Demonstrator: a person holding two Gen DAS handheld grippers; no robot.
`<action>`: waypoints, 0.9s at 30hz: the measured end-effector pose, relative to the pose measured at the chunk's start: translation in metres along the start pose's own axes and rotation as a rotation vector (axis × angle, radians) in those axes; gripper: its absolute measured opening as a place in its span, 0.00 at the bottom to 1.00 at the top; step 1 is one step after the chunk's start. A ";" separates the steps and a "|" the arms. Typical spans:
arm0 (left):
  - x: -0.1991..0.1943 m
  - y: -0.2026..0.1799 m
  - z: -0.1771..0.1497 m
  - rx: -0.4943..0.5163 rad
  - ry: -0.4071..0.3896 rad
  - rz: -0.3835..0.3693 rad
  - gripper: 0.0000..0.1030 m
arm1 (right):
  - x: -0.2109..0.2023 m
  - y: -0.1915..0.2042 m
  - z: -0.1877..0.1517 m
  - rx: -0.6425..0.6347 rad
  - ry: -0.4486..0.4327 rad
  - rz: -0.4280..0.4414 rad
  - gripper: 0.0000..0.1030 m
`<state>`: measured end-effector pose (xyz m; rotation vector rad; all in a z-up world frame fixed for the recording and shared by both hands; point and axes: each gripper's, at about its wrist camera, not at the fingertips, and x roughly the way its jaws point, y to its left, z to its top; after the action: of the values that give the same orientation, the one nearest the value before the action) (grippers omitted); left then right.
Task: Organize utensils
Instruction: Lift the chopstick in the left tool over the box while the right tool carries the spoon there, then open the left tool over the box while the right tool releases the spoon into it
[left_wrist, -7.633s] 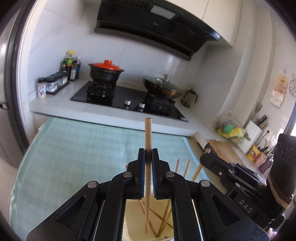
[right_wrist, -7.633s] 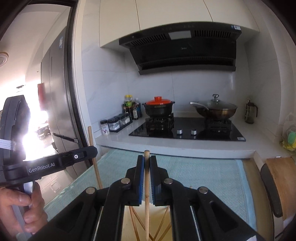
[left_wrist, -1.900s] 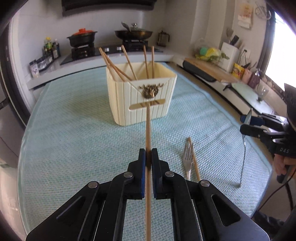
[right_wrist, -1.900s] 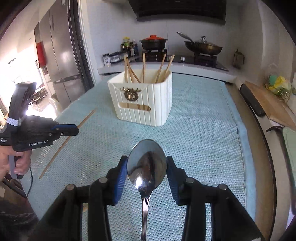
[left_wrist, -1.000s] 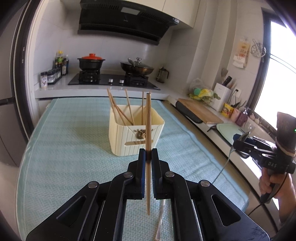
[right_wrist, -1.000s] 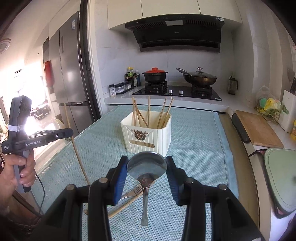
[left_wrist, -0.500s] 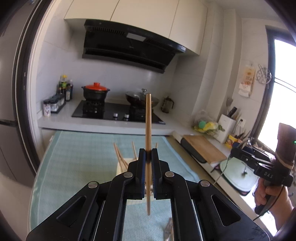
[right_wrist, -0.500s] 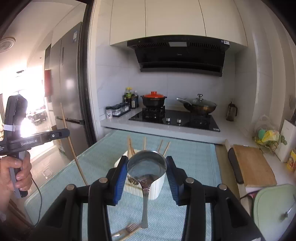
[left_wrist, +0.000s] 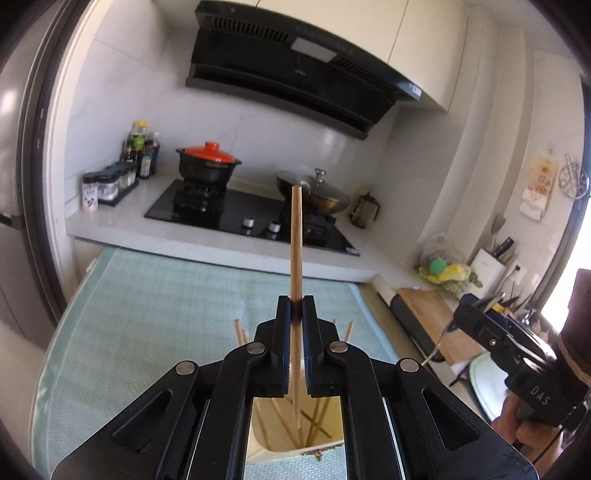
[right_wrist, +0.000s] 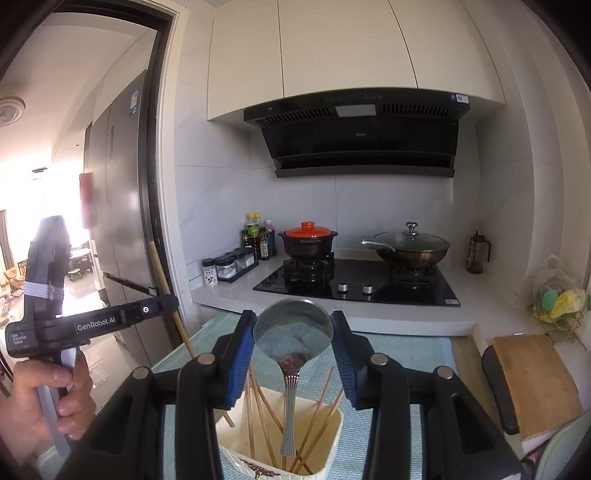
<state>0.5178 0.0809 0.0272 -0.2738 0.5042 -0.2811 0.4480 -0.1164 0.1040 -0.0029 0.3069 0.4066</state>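
Note:
My left gripper (left_wrist: 296, 306) is shut on a wooden chopstick (left_wrist: 296, 236) held upright, its lower end hanging over the cream utensil holder (left_wrist: 280, 448) seen between the fingers. My right gripper (right_wrist: 292, 332) is shut on a metal spoon (right_wrist: 291, 328), gripped by the bowl, with the handle pointing down into the same holder (right_wrist: 332, 424). Several chopsticks (right_wrist: 258, 406) lean inside the holder. The left gripper (right_wrist: 176, 302) with its chopstick (right_wrist: 162, 277) shows at the left of the right wrist view; the right gripper (left_wrist: 456, 319) shows at the right of the left wrist view.
A teal mat (left_wrist: 147, 302) covers the counter under the holder. Beyond it are a hob (right_wrist: 354, 284) with a red-lidded pot (right_wrist: 308, 240) and a wok (right_wrist: 410, 247), and spice jars (right_wrist: 225, 267). A cutting board (right_wrist: 532, 384) lies at the right, a fridge (right_wrist: 118, 221) at the left.
Both grippers have risen and moved forward over the holder, which has dropped to the bottom of each view. The chopstick and the spoon stay gripped as before.

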 end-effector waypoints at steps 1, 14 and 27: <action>0.009 0.001 -0.006 0.002 0.023 0.003 0.04 | 0.013 -0.002 -0.007 0.007 0.028 0.005 0.40; 0.092 0.010 -0.058 0.022 0.253 0.053 0.04 | 0.131 -0.026 -0.084 0.127 0.358 0.018 0.40; -0.026 -0.001 -0.082 0.192 0.226 0.136 0.84 | 0.046 -0.023 -0.041 0.078 0.297 -0.037 0.52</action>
<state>0.4543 0.0734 -0.0304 -0.0202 0.7107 -0.2265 0.4848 -0.1226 0.0497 0.0076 0.6147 0.3575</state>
